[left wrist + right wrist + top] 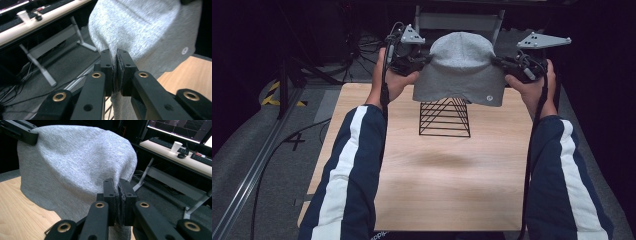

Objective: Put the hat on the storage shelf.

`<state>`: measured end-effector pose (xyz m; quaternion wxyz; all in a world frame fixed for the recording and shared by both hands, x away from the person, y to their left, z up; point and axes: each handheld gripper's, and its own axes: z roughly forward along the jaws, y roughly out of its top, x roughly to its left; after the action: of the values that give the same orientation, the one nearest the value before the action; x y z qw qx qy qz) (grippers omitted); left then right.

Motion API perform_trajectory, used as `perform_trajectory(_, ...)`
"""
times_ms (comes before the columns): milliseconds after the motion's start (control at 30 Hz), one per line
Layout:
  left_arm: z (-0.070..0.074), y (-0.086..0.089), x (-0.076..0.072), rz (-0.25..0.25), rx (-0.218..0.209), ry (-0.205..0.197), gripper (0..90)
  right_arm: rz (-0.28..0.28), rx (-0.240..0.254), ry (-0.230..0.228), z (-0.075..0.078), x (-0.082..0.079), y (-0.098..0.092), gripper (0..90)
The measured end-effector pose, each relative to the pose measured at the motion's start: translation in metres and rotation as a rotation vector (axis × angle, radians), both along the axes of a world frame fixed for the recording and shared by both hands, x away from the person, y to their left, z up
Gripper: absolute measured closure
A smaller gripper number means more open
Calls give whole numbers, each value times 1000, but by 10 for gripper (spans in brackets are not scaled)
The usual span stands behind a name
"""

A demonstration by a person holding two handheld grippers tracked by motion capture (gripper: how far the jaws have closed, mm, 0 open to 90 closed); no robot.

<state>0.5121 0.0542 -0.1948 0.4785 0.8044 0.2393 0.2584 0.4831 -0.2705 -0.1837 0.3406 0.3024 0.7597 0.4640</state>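
High view: a grey beanie (pixel 460 67) hangs spread in the air above a black wire stand (pixel 445 117), which sits on the far half of the wooden table (pixel 432 190). Its lower hem covers the stand's tip. The left gripper (pixel 424 61) pinches the beanie's left edge, and the right gripper (pixel 498 61) pinches its right edge, both clamped tight on the knit fabric. A small round badge (pixel 489 99) sits near the hem, on the right. Beyond the beanie stands a grey metal frame (pixel 459 21). Right gripper view: behind the beanie, a desk (pixel 180 157) carries a white cup (pixel 176 146) and a keyboard (pixel 161 142).
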Motion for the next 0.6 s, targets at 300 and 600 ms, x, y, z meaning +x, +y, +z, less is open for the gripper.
perform_trajectory(300,-15,1,17,41,3,33,843,-8,9,32,-15,18,5,854)
perform_trajectory(600,-14,1,27,85,7,10,844,-22,18,16,-16,31,10,854)
